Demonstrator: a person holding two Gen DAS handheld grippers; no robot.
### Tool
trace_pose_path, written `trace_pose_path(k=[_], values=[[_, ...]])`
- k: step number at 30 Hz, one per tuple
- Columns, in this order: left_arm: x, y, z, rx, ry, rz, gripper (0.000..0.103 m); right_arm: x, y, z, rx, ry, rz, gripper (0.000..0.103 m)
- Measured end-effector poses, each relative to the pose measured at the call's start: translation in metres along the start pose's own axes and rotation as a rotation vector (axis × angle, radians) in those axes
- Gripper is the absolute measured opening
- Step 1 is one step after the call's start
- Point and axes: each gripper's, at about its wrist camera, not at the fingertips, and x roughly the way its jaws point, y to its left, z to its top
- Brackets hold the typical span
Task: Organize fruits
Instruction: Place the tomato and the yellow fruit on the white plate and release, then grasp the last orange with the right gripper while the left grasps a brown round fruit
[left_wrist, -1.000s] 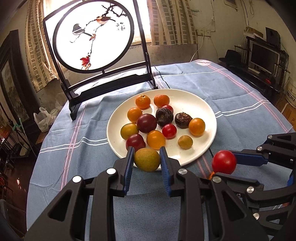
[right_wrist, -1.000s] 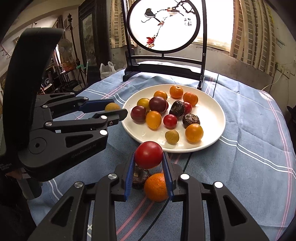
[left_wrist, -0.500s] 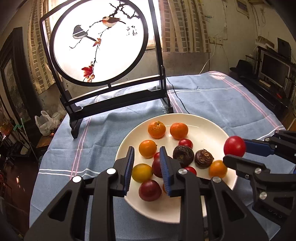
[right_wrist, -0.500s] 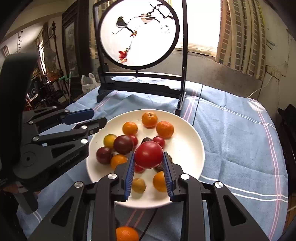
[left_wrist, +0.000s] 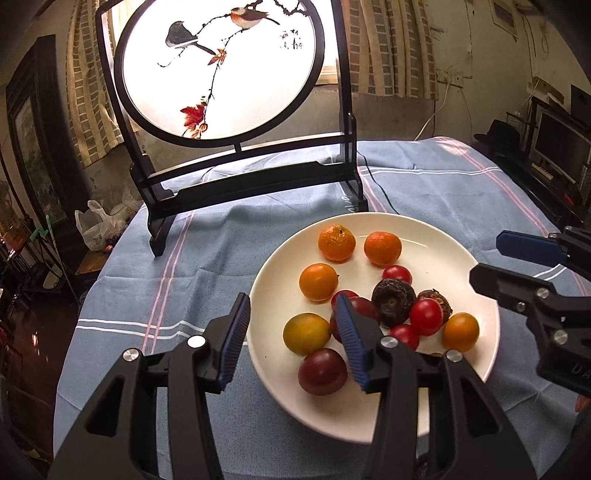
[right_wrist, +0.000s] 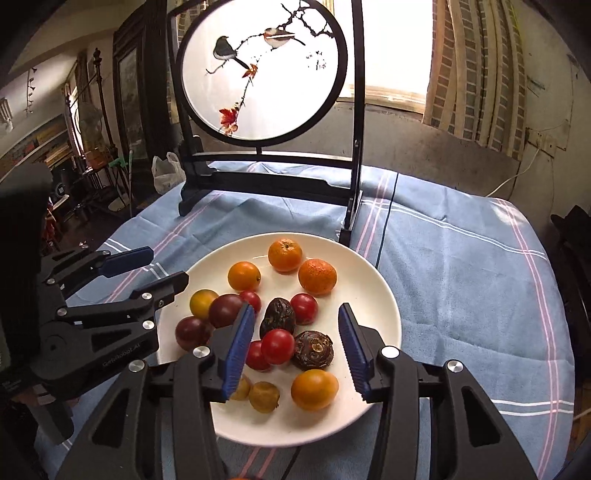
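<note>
While both jaws opening with nothing pinched, left tool (left_wrist: 291, 334) and right tool (right_wrist: 295, 341) hover over white plate (right_wrist: 373, 284) of fruits (right_wrist: 277, 345), frame centre; striped blue cloth (left_wrist: 207, 240) covers bench; bird screen (left_wrist: 221, 66), curtained window (right_wrist: 476, 70) upper frame.

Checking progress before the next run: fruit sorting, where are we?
Done: the white plate holds about fifteen small fruits, including two mandarins and the red tomato lying free under the right gripper. In hand: nothing; the left gripper and the right are both opening, empty, over the plate. Left: an orange sliver at the right view's bottom edge may be more fruit on the cloth.
</note>
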Motion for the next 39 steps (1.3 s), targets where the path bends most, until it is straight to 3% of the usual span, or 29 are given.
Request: trace_pose_path(k=[4,11,15,26,28,29,33,37,39], values=[[-0.032,-0.007,-0.022,0.037,-0.042,-0.019,0.064,-0.039,0.006,-0.025,-0.029,-0.013,0.05,0.064],[-0.061,-0.02,-0.083,0.086,0.016,-0.1,0.064,-0.052,0.02,-0.111,-0.089,0.117,0.089,0.065],[-0.067,-0.022,-0.109,0.064,0.054,-0.145,0.065,-0.04,0.018,-0.137,-0.071,0.167,0.096,0.065],[-0.065,-0.039,-0.138,0.107,0.108,-0.19,0.065,-0.013,0.021,-0.138,-0.031,0.196,0.16,0.065],[-0.064,-0.04,-0.138,0.112,0.113,-0.191,0.065,-0.008,0.023,-0.136,-0.027,0.207,0.188,0.046],[-0.063,-0.041,-0.138,0.115,0.115,-0.192,0.065,-0.008,0.025,-0.135,-0.022,0.208,0.187,0.045],[-0.064,-0.049,-0.137,0.141,0.111,-0.197,0.065,-0.019,0.033,-0.137,-0.061,0.201,0.162,0.045],[-0.055,-0.068,-0.13,0.173,0.109,-0.189,0.065,-0.038,0.034,-0.14,-0.103,0.166,0.034,0.045],[-0.047,-0.078,-0.127,0.177,0.114,-0.183,0.065,-0.046,0.031,-0.141,-0.1,0.159,0.012,0.045]])
